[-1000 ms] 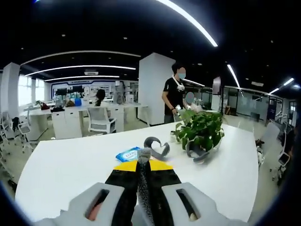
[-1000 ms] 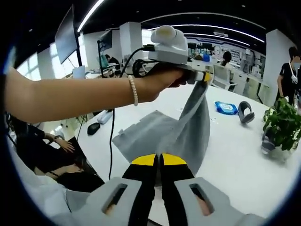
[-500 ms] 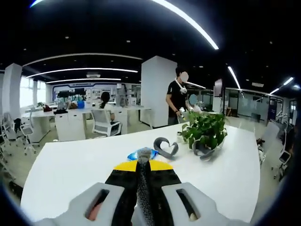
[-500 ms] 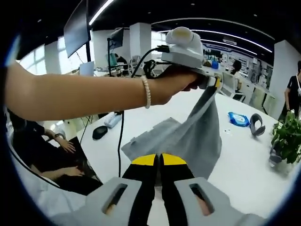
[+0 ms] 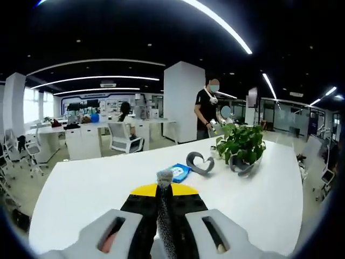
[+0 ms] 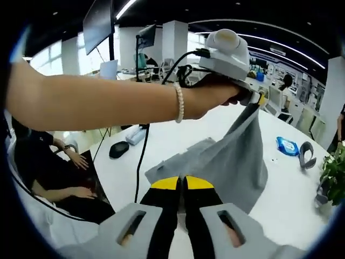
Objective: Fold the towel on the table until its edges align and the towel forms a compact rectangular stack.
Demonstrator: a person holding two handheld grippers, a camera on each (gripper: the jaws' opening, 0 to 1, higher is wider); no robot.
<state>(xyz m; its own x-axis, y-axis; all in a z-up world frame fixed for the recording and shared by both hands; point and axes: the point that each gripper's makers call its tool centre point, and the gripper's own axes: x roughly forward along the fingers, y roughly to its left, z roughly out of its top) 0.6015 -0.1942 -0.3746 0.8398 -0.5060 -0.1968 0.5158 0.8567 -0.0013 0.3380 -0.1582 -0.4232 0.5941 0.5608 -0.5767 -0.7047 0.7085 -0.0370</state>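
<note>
Left hand-held gripper (image 6: 257, 98) pinches towel (image 6: 232, 162) corner high; cloth hangs down toward right hand-held gripper (image 6: 181, 183), jaws together, apparently on lower edge above bench (image 6: 291, 183).

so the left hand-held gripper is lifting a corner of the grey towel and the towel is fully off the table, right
Not fully. In the right gripper view the left hand-held gripper lifts one corner of the grey towel, but its lower part lies on the white table.

At the bottom centre of the right gripper view, the right gripper (image 6: 180, 186) has its yellow-tipped jaws pressed together on the near edge of the grey towel (image 6: 226, 167). At upper right, a hand (image 6: 207, 100) holds the left gripper (image 6: 260, 99), which lifts a towel corner above the white table (image 6: 161, 145). A black mouse (image 6: 118, 149) lies at centre left.
</note>
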